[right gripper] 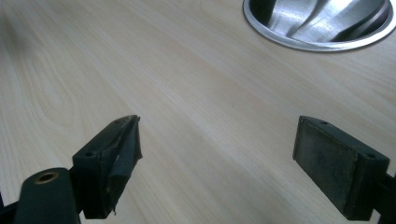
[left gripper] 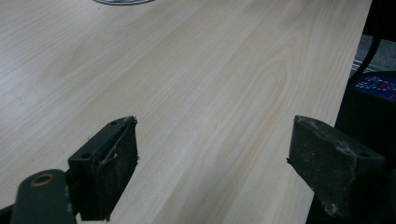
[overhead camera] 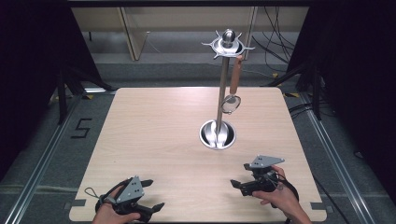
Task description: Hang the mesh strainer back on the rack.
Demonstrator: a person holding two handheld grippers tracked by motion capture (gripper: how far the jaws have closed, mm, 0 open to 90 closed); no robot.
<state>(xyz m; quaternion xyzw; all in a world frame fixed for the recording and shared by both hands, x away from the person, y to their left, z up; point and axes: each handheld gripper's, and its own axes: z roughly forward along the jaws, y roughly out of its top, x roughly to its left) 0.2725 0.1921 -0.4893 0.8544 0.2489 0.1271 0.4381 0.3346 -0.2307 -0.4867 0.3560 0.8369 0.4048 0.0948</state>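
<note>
A steel rack [overhead camera: 223, 84] stands on the desk [overhead camera: 154, 140] right of centre, toward the far edge, its round base [overhead camera: 217, 134] flat on the wood. A wood-handled spoon [overhead camera: 233, 86] hangs from the rack's top ring, clear of the desk. The left gripper [overhead camera: 152, 193] rests near the near edge, left of centre, jaws spread and released, nothing between them. The right gripper [overhead camera: 240, 175] sits near the near right corner, jaws likewise apart over bare wood, the base's rim [right gripper: 322, 25] just ahead of it.
</note>
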